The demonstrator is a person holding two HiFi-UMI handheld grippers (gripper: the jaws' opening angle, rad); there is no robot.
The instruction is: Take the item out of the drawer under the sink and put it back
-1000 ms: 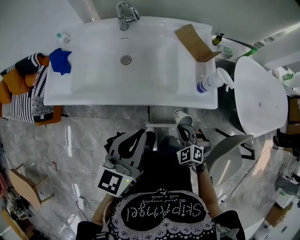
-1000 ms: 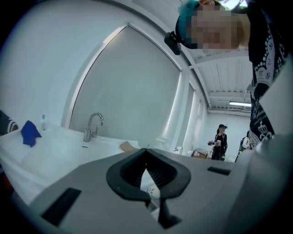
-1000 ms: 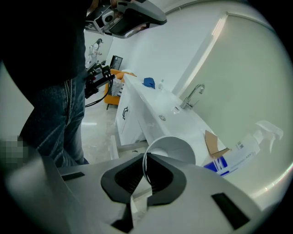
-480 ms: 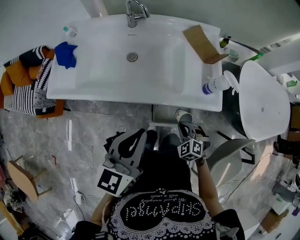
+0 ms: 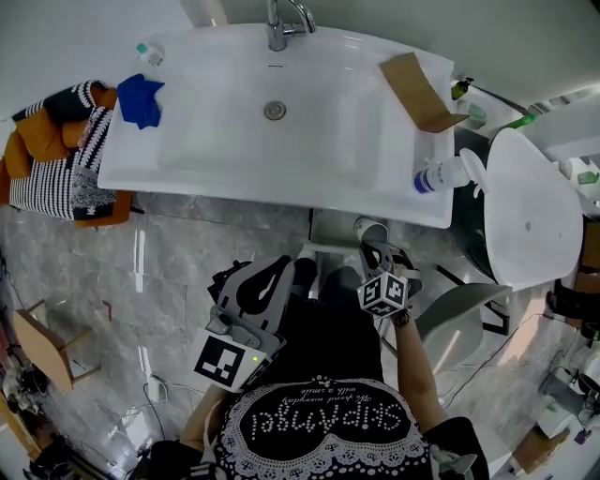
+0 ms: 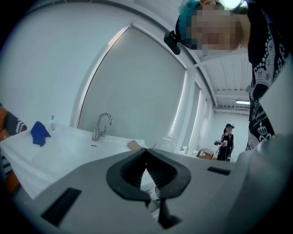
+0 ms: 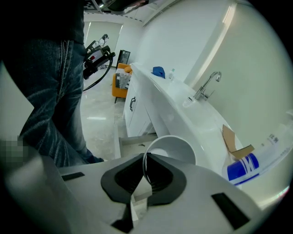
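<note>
I stand facing a white sink (image 5: 216, 155) seen from above, its chrome faucet (image 5: 286, 17) at the far edge. I hold a gripper in each hand, low in front of my body, just short of the sink's near edge.

My right gripper (image 5: 374, 246) is clamped on a white paper cup (image 5: 368, 230). In the right gripper view the two dark jaws pinch the cup's thin rim between them, one pad inside the wall and one outside, and the cup's open mouth faces the camera. The cup hangs in the air, tilted on its side, above the open drawer (image 5: 330, 230) that sticks out from the cabinet under the sink. It touches nothing but my jaws.

My left gripper (image 5: 279, 268) is to the left of the right one, apart from the cup. In the left gripper view its jaws meet at the tips with nothing between them.

On the sink's rim lie a crumpled blue cloth (image 5: 141, 98) at the left corner with a small clear bottle (image 5: 145, 51) just beyond it, a folded piece of brown cardboard (image 5: 422, 92) at the right, and a white spray bottle (image 5: 452, 174) with a blue label lying on its side at the right front corner. An orange chair (image 5: 33, 159) draped with black-and-white striped fabric stands left of the sink on the grey marbled floor (image 5: 169, 272).
</note>
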